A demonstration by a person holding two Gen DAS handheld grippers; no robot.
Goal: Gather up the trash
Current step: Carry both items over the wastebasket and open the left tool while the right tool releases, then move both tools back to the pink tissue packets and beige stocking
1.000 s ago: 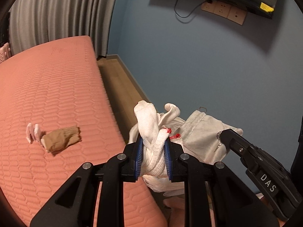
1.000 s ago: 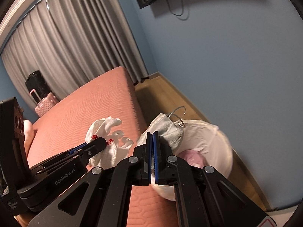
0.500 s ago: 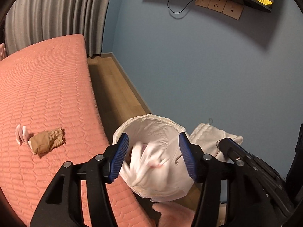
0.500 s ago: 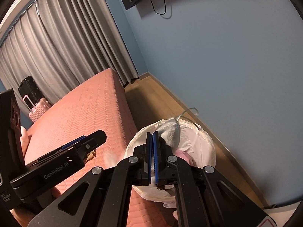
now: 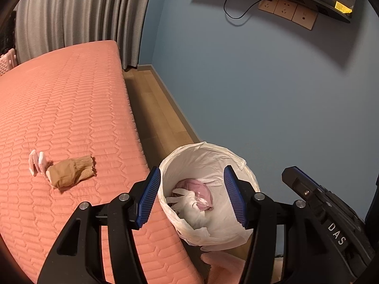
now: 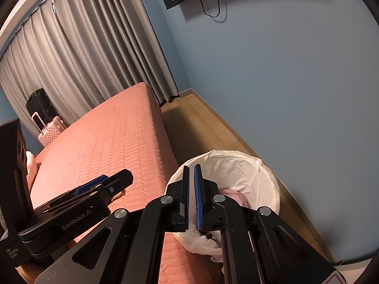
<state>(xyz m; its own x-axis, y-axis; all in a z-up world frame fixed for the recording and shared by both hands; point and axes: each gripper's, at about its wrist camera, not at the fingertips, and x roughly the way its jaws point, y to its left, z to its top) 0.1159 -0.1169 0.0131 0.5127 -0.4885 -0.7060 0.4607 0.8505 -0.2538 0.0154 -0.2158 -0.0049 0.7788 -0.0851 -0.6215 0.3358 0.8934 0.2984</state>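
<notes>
A white-lined trash bin (image 5: 203, 145) stands on the floor between the bed and the blue wall. Inside it, white gloves (image 5: 187, 201) lie on a pink bundle (image 5: 199, 187). My left gripper (image 5: 191, 172) hangs open above the bin with nothing between its blue pads. My right gripper (image 6: 191, 168) is over the bin's (image 6: 236, 153) near rim; its jaws are opening, showing a narrow empty gap. A brown sock (image 5: 71, 171) and a small pink-white scrap (image 5: 36, 162) lie on the bed.
The salmon quilted bed (image 5: 59, 94) fills the left side. A strip of wooden floor (image 5: 151, 108) runs along the blue wall. A pink suitcase (image 6: 49, 132) and a black one (image 6: 40, 104) stand by the grey curtains. A screen hangs high on the wall.
My left gripper opened and the white gloves fell into the bin. The white cloth that my right gripper held is gone from its jaws, which now show a small gap.
</notes>
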